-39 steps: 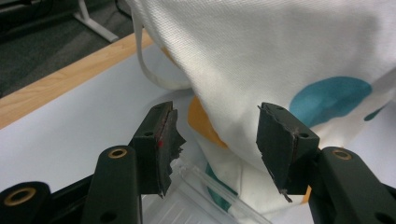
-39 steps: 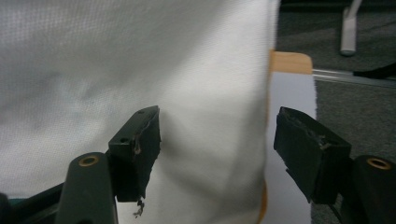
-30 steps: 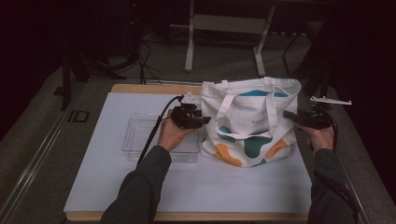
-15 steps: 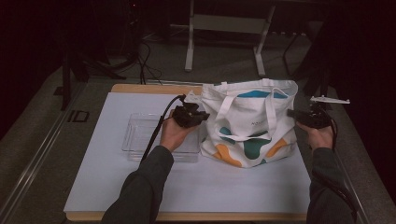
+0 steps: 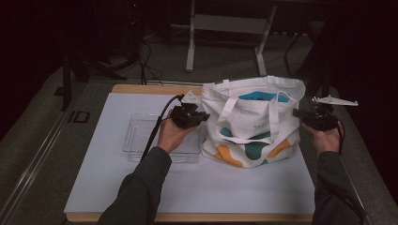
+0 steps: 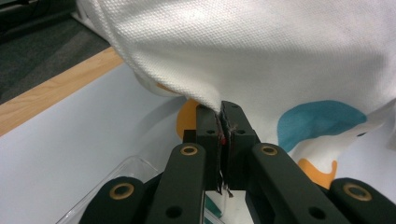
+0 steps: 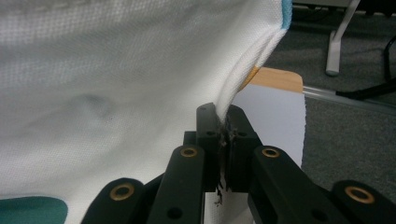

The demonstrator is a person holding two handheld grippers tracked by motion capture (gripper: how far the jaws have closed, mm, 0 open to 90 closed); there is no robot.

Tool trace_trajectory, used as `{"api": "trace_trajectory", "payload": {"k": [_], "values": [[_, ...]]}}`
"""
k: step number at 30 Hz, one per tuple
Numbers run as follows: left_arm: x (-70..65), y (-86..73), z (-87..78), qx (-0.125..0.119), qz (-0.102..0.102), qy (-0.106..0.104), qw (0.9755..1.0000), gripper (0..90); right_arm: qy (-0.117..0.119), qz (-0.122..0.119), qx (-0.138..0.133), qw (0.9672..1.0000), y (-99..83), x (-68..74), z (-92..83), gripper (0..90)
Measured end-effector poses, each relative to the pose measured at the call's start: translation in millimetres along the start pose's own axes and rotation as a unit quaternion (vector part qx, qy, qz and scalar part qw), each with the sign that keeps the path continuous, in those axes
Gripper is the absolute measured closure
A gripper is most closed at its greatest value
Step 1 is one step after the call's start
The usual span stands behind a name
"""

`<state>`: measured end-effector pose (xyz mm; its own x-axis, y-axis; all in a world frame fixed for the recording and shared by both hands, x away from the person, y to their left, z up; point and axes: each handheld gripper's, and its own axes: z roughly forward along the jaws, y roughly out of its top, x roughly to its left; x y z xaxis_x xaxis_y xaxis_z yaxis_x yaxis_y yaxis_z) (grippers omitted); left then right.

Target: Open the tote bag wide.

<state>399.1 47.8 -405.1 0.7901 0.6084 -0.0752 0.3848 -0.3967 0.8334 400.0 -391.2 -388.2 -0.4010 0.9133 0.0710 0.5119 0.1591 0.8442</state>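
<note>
I have the left gripper (image 6: 223, 122) and right gripper (image 7: 223, 122) each pinching a side edge of the bag (image 5: 253, 119), which stands beside the tray (image 5: 136, 140) (grasp done; lifting or moving, I judge, remains).

Left gripper (image 5: 199, 116): held in the left hand (image 5: 171, 135) at the left side of the tote bag (image 5: 253, 123), pointing level toward it. Its jaws have just been closing and now pinch a fold of the bag's cloth. Left forearm reaches in from below, sleeve dark.

Right gripper (image 5: 300, 114): held in the right hand (image 5: 326, 138) at the bag's right side, pointing inward. Its jaws have just been closing and clamp the bag's edge seam.
</note>
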Motion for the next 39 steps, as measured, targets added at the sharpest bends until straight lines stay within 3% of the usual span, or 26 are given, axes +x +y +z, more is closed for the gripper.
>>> {"api": "trace_trajectory", "payload": {"k": [17, 39], "values": [[-15.7, 7.2, -16.5, -0.017, 0.029, -0.014, 0.9993, 87.3, 0.000, -0.028, -0.021, 0.9994, -7.4, 3.7, -31.8, 86.2], [-42.3, 10.7, -27.5, -0.015, 0.075, -0.020, 0.9969, 87.3, 0.012, -0.062, -0.032, 0.9975, -25.2, 11.3, -58.0, 86.1]]}}
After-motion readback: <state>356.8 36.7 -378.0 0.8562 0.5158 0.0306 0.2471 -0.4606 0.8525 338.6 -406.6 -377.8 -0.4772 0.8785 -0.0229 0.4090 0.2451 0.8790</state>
